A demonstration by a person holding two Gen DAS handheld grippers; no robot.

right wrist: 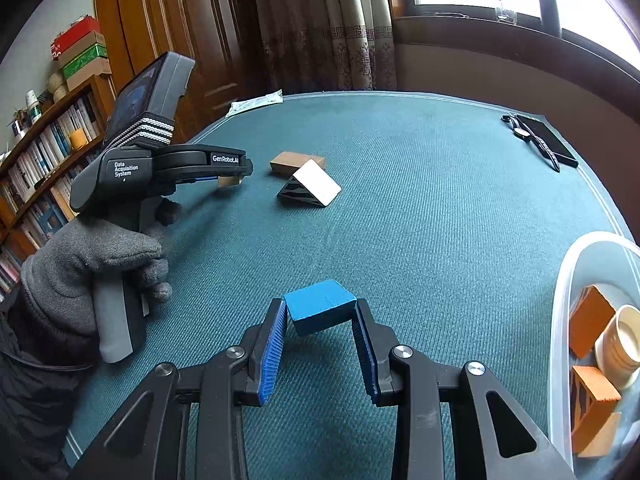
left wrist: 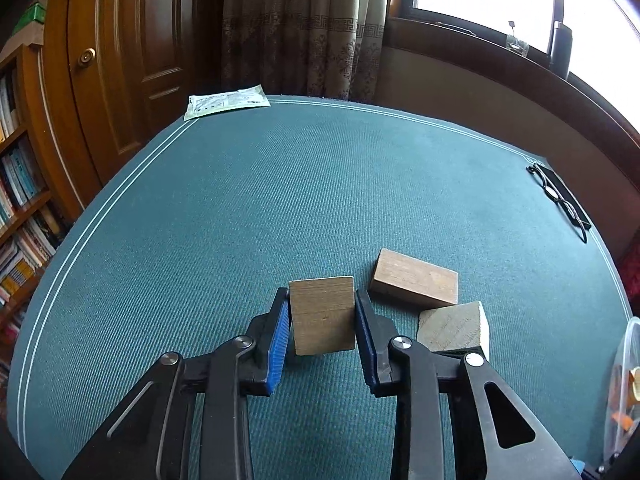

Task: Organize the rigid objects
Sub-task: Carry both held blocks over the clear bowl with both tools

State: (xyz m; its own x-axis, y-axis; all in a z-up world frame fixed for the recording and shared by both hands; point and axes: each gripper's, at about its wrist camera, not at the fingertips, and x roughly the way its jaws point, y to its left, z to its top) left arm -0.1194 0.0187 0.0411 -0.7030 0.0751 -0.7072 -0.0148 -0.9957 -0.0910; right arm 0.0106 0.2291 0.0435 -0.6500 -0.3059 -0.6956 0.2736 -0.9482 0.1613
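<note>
My left gripper [left wrist: 322,312] is shut on a brown wooden block [left wrist: 322,314] and holds it above the green table mat; it also shows in the right wrist view [right wrist: 230,180]. To its right lie a flat brown wooden block [left wrist: 416,278] and a pale triangular wedge [left wrist: 454,326], seen again in the right wrist view as block [right wrist: 292,162] and wedge [right wrist: 314,188]. My right gripper [right wrist: 321,312] is shut on a blue block [right wrist: 320,306], held above the mat near the front.
A clear plastic bin [right wrist: 560,320] at the right edge holds orange blocks [right wrist: 590,320] and a cream cup [right wrist: 622,340]. A phone with a watch [right wrist: 540,140] lies far right. A paper packet [left wrist: 226,102] lies at the far left corner. A bookshelf stands left.
</note>
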